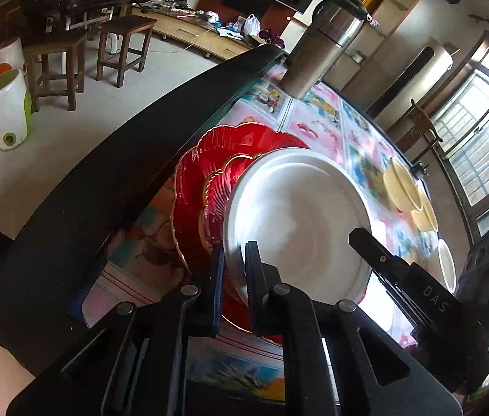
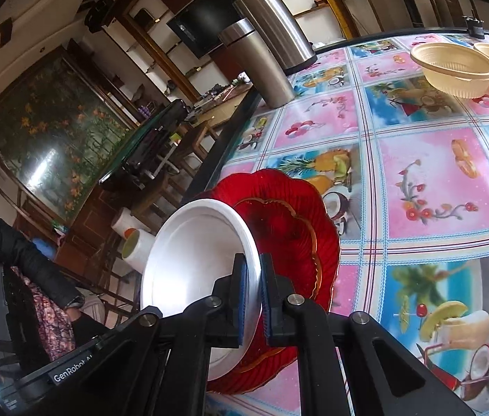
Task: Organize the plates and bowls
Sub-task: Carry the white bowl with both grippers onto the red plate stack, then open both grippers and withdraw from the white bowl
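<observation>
A white plate [image 1: 300,208] hangs tilted just above two stacked red scalloped plates [image 1: 210,159], a smaller one on a larger one. My left gripper [image 1: 236,260] is shut on the white plate's near rim. The right gripper [image 1: 362,242] grips the opposite rim. In the right wrist view the right gripper [image 2: 253,267] is shut on the white plate [image 2: 192,260], whose rim sits between the blue pads [image 2: 242,277]. The red plates [image 2: 289,215] lie under it near the table's edge. Two cream bowls [image 2: 455,66] stand at the far side.
A steel flask [image 2: 261,66] and a taller steel jug [image 2: 272,17] stand at the table's [image 2: 417,173] far left edge. A white bowl [image 1: 447,263] sits near the cream bowls [image 1: 403,187]. Beyond the black table edge [image 1: 123,159] are wooden stools [image 1: 57,66]. A person's sleeve [image 2: 19,253] is at the left.
</observation>
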